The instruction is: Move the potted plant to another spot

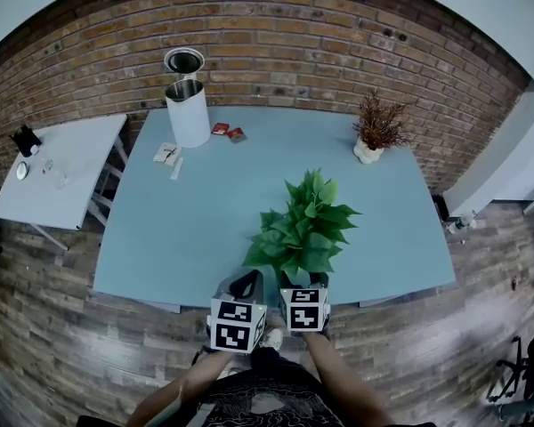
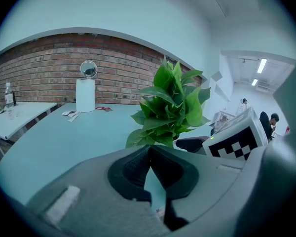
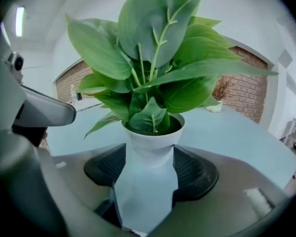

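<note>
As our left tool [image 2: 149, 151] sits closed, our right tool [image 3: 149, 163] clamps the white-potted green plant [image 1: 304, 225], six o'clock on the pale blue surface [image 1: 182, 229].

left gripper [image 2: 149, 151]: jaws together | right gripper [image 3: 149, 162]: jaws clamping potted plant [image 3: 153, 83]

On the blue table [image 1: 205, 212] (far edge): 1 dried plant [image 1: 379, 127], 1 white cylinder [image 1: 189, 112], perhaps a bin.
</note>
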{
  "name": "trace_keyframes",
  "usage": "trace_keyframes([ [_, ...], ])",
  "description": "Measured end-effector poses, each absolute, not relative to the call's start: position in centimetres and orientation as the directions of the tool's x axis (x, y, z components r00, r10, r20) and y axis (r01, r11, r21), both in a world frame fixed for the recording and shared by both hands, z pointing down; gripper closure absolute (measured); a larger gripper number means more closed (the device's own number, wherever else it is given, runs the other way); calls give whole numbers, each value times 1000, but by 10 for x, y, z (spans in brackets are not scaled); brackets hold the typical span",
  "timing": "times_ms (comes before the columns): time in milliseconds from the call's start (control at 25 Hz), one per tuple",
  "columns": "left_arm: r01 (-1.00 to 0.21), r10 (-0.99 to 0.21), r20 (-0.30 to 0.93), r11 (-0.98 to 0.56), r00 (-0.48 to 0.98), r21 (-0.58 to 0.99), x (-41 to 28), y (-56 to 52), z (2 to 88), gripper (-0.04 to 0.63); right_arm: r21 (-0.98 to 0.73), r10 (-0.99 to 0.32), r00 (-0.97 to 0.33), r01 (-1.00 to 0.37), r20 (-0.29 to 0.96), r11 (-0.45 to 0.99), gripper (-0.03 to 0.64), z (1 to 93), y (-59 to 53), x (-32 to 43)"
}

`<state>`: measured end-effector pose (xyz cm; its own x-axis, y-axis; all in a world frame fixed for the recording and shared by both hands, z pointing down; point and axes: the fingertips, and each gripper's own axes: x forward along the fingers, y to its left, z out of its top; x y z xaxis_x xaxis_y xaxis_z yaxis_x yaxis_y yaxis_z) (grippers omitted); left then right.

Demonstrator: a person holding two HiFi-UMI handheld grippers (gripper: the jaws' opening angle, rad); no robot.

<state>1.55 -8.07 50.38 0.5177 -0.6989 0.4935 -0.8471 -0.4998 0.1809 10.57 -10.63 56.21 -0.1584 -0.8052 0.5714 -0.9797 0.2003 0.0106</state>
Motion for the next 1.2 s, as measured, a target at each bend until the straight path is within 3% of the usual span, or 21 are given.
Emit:
trace_keyframes([
  [1000,-828,-701,456,-531,548,180,24,-55,496,595,-64,-841,-233,-971,488,232,491,505,-57,84],
  [1200,-825,-705,440,-530,557,196,25,-51,490,595,-70,-851,-226,-973,473,220,604,496,-50,85],
])
